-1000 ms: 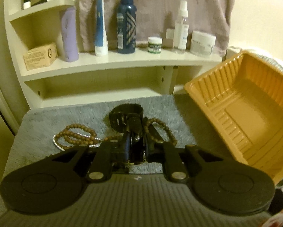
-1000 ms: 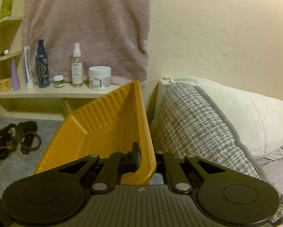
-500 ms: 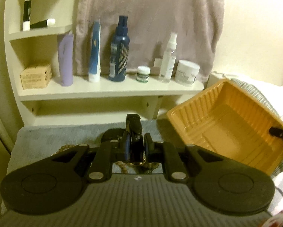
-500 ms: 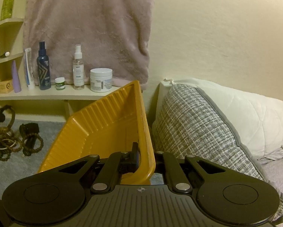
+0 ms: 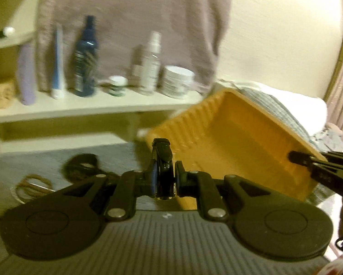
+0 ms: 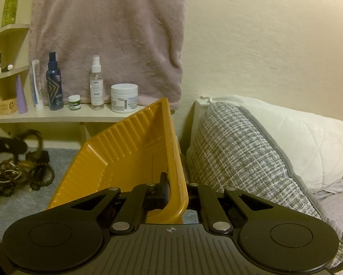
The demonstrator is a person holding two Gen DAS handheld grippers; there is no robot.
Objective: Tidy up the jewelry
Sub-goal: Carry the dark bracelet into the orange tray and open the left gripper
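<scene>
No label reads clearly on the shelf bottles (image 6: pixel 54 84). Left gripper (image 5: pixel 164 178) is clamped on a black bracelet (image 5: pixel 161 153), now lifted off the grey mat (image 5: pixel 45 160) toward the yellow tray (image 6: pixel 130 151). Right gripper (image 6: pixel 178 197) keeps pinching the tray's rim, tilted. Remaining jewelry (image 6: pixel 17 174) lies heaped on the mat.

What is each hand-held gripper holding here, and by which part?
Left hand-held gripper: a dark glossy strap-like piece, clamped low down. Right hand-held gripper: the ribbed orange plastic tray, by its near rim.
</scene>
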